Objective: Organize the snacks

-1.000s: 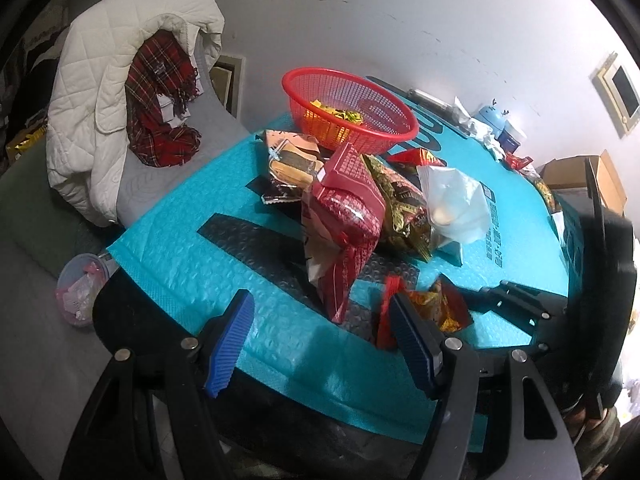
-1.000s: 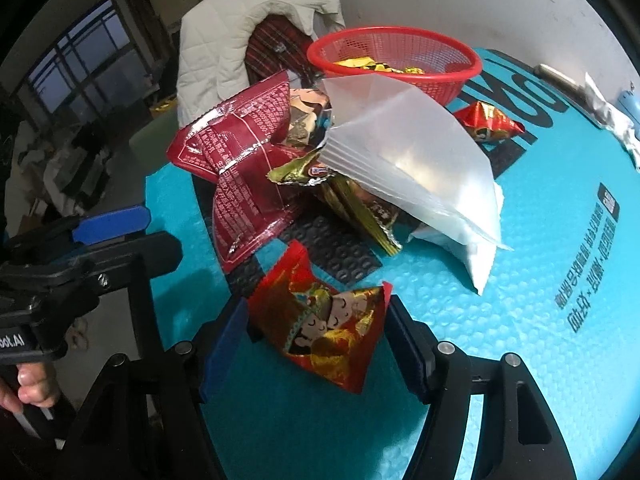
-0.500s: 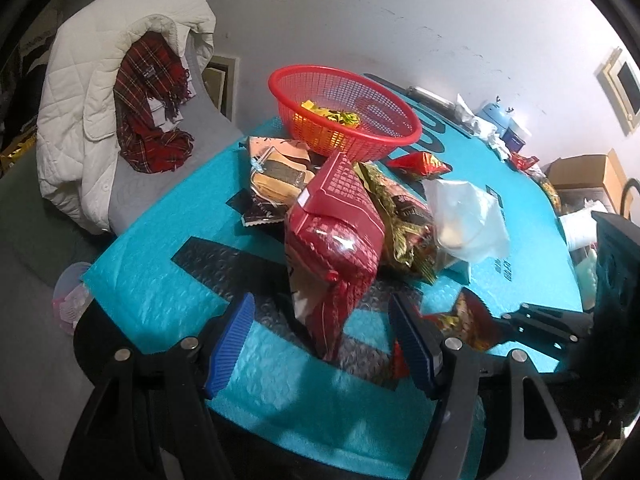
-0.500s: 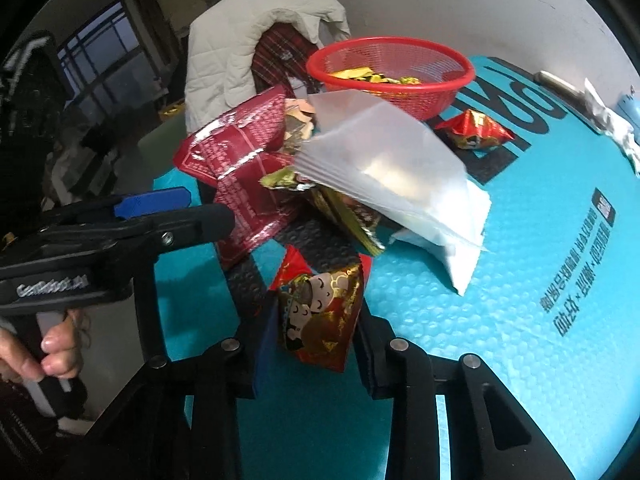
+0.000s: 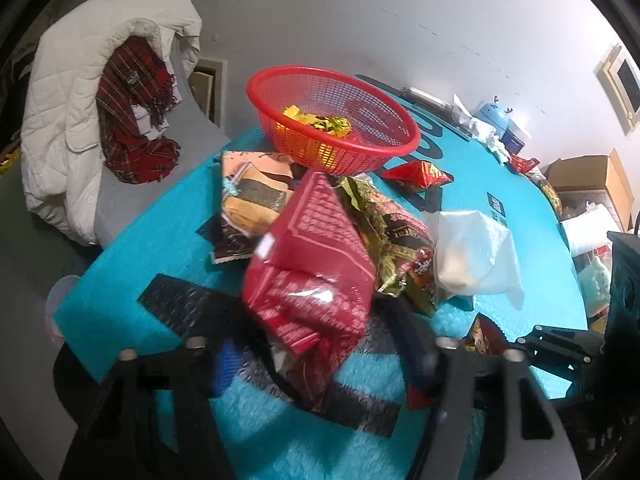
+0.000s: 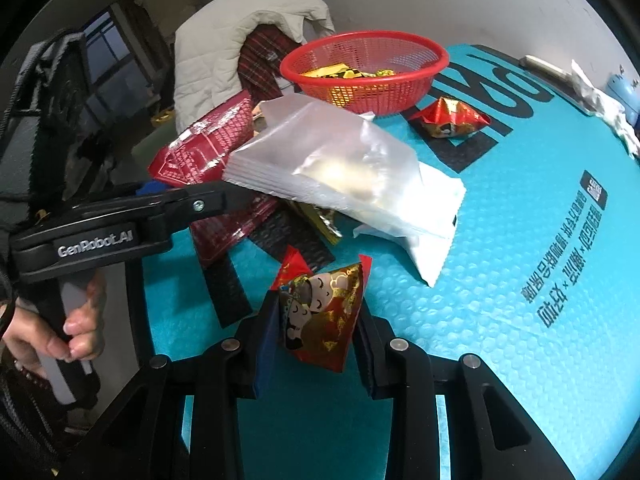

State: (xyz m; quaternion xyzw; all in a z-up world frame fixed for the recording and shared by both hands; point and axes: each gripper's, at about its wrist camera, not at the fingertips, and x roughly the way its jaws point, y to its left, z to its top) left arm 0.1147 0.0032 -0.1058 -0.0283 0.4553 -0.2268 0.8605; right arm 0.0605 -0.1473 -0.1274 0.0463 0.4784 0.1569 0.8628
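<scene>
Gripping a small red snack packet [image 6: 320,316] with my right gripper [image 6: 316,340], both pads pressed against its sides, low centre of the right wrist frame; the packet looks lifted just off the teal mat [image 6: 520,240]. In the left wrist frame that same packet [image 5: 486,334] shows at lower right, at the right gripper's tip.

My left gripper [image 5: 324,352] sits spread wide around the bottom end of a big red bag [image 5: 316,276], lower centre of frame; motion blur there, so I cannot tell if the pads touch it. Not clamped. In the right wrist frame the left gripper [image 6: 188,200] reaches in from the left edge, my left hand [image 6: 60,332] on its handle at lower left.

The big red bag leans on a pile mid-frame: a gold-and-brown bag [image 5: 396,240] just right of it, a clear plastic bag [image 5: 476,256] further right, an orange-and-brown packet [image 5: 252,204] to the left behind it. The red basket [image 5: 332,120] stands behind the pile, upper centre, with a few yellow wrappers [image 5: 316,120] inside. Another small red packet [image 5: 418,174] lies on the mat just right of the basket.

Upper left: a white quilted jacket [image 5: 80,120] with a red plaid scarf [image 5: 132,108] draped over a chair.
</scene>
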